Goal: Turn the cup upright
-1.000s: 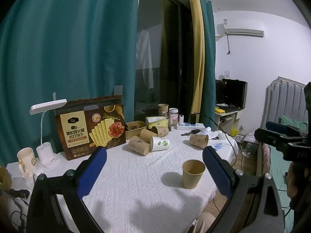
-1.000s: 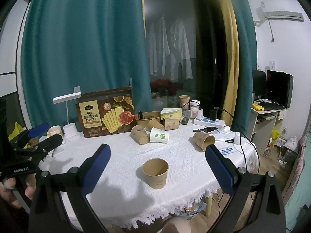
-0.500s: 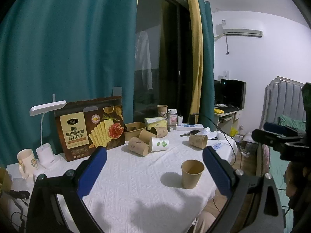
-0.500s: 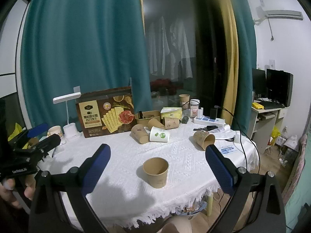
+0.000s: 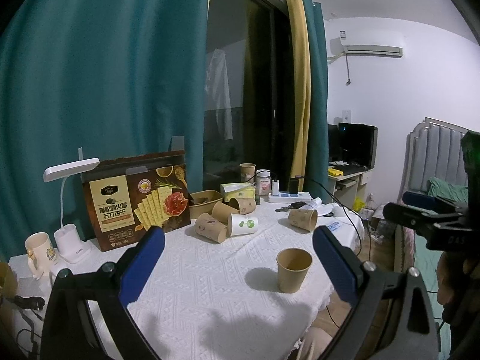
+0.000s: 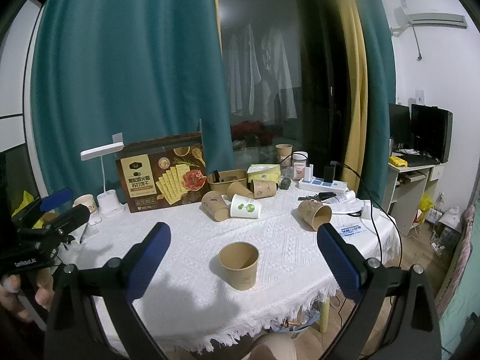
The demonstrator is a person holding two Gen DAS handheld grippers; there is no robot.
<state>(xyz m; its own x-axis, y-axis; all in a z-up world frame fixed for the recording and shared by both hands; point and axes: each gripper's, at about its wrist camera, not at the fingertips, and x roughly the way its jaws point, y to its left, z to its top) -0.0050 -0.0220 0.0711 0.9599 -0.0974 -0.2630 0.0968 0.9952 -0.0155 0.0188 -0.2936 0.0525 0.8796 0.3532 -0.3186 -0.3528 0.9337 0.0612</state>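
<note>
Left wrist view: white lace-covered surface [image 5: 210,273] before teal curtains [image 5: 105,75] and a dark window. Left tool [image 5: 238,258] spread wide, blue pads apart, gripping nothing, hovering over the near edge. Brown paper cup [image 5: 293,270] upright, mouth up, near the right edge of the surface, just inside the right pad in the picture, touching neither. Toward the far edge: cracker box [image 5: 136,204] standing, a cluster of tipped cups [image 5: 226,222] lying on their sides, one more tipped cup [image 5: 303,219] apart toward the far right. Desk lamp [image 5: 70,210] and mug [image 5: 39,247] at the left edge. Right tool [image 5: 420,210] visible off the right edge, held beside the surface.

Right wrist view: same surface [image 6: 195,240], fringed near edge below. Right tool [image 6: 244,262] wide open, empty. Upright cup [image 6: 239,265] centred between the pads, clear of both, near the front edge. Tipped cups [image 6: 237,201] beyond, the lone one [image 6: 315,214] toward the right edge. Left tool [image 6: 51,210] at the left, a hand [image 6: 27,294] on its grip; open or closed there, cannot tell.
</note>
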